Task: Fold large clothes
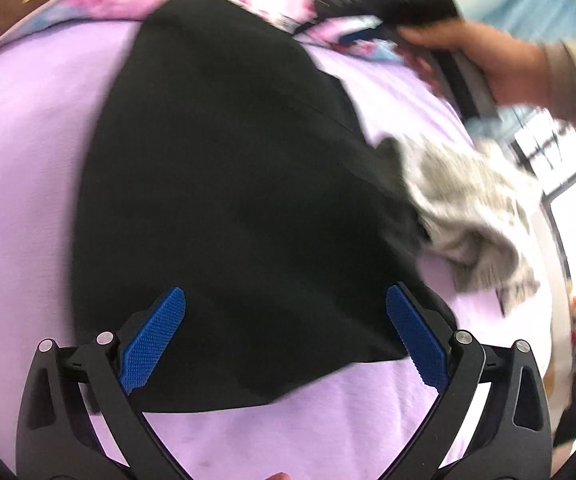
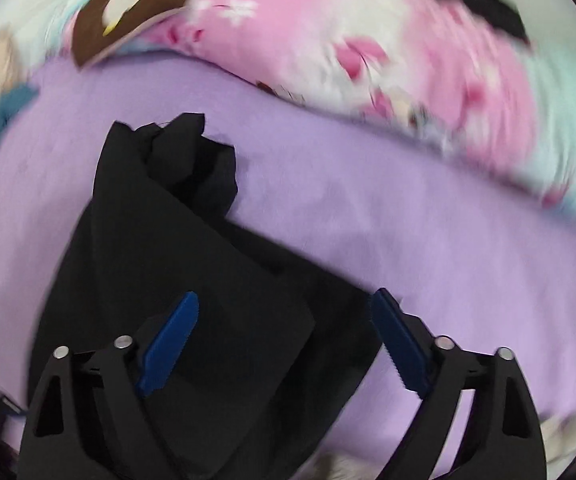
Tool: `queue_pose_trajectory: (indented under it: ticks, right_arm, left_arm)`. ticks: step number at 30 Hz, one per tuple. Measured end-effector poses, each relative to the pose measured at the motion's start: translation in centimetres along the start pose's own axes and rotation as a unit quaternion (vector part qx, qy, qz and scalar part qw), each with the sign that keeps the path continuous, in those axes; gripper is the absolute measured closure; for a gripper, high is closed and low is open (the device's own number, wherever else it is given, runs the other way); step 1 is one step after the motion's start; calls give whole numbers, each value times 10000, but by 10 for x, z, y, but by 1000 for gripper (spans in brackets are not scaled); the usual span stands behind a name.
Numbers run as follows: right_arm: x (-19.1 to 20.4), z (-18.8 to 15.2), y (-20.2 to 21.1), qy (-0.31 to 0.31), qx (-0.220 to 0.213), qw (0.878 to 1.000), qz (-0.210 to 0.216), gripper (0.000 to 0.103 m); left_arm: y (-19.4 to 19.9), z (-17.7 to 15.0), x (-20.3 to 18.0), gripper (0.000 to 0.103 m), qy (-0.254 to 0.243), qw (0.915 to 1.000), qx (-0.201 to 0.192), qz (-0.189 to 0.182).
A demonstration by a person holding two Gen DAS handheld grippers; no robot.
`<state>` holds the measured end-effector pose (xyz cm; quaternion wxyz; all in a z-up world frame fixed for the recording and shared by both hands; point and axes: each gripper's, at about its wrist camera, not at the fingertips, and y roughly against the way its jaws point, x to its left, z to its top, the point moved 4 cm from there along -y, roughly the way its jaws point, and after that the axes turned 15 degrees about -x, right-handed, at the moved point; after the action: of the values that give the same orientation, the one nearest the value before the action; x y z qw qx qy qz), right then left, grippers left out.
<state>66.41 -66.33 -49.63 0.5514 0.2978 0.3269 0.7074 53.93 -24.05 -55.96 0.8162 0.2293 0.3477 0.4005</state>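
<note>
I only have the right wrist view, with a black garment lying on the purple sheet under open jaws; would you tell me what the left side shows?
Observer: The left gripper is open too, above a broad flat part of the black garment; nothing is between its pads.
Operator: Thank you. Is anything else lying near the garment that I cannot see?
Observer: Yes, a crumpled grey and white cloth lies at the garment's right edge on the purple sheet.
Operator: Is the person in view there?
Observer: A hand in a beige sleeve holds a dark gripper handle at the top right.
</note>
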Motion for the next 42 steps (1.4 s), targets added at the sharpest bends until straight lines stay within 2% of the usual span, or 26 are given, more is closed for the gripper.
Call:
queue_pose_trajectory:
  ticks: [3,6,7,9,10,11,12,14,17,20,24,27,30,31,32,33,34,35,37,39,40,42]
  right_arm:
    - [-9,-12,-6,-613,-5,9974,378,24]
    - [-7,-20,-13,-1067,17,9915,744,29]
    - [-6,-24,-15,-1139,8,9903,796,35]
    - [-2,-30,-21,-1226,10,9885,881,52]
    - [-1,-33,-26,-1226,54,9878,959,75]
    - [-3,-35,-26,-1164,11,9889,921,91]
    - [-4,-32,-23,-1168,-75,9887,938,96]
    - [-10,-23,-8,-1217,-299,9872,989,99]
    - [-24,-5,16,-1061,-523,9889,897,100]
    - [-34,1,17,-963,-490,9917,695,100]
    - [-35,-16,-12,-1009,-222,9941,321,100]
    - [-33,-34,-41,-1010,22,9948,123,100]
    - [-26,-40,-53,-819,162,9965,31,99]
    - [-26,-39,-51,-815,142,9966,39,96]
    - [-28,-37,-45,-895,66,9959,65,91]
    - [-31,-34,-35,-990,-43,9951,64,81]
    - [-35,-32,-26,-1013,-121,9948,26,50]
    - [-38,-29,-13,-1040,-304,9941,-13,28]
    - [-43,-26,16,-1241,-680,9898,189,25]
    - [-49,-31,35,-1426,-736,9866,309,24]
    - [-52,-35,39,-1531,-721,9848,388,24]
    - [-58,-46,42,-1667,-619,9833,397,24]
  left_arm:
    - [-22,-16,-28,6,-399,9990,113,188]
    - [-33,-26,-31,6,-578,9971,46,483]
    - [-37,-28,-32,6,-614,9965,26,569]
    - [-44,-33,-35,6,-865,9931,6,786]
    - [-47,-35,-37,6,-952,9918,6,851]
    - [-50,-36,-40,6,-1050,9902,-19,920]
    - [-52,-36,-42,6,-1108,9890,-46,978]
    - [-51,-33,-44,6,-1178,9875,-60,1047]
    - [-55,-25,-56,6,-1279,9874,-23,933]
    - [-69,-23,-69,6,-1277,9879,104,872]
    - [-87,-32,-72,6,-1301,9862,184,1003]
    - [-81,-37,-85,6,-1594,9838,154,805]
    - [-67,-40,-91,6,-1650,9846,335,476]
    - [-57,-37,-88,6,-1576,9863,338,356]
    - [-41,-29,-82,6,-1366,9901,245,224]
    - [-24,-20,-71,6,-1040,9945,149,23]
    - [-7,-8,-57,6,-597,9979,52,-256]
    - [3,2,-44,6,-258,9991,12,-349]
    - [25,21,-2,6,509,9981,-133,-324]
    - [38,39,44,6,1247,9913,-226,-365]
    - [42,48,69,6,1513,9874,-303,-359]
    - [48,59,106,6,1629,9854,-478,-151]
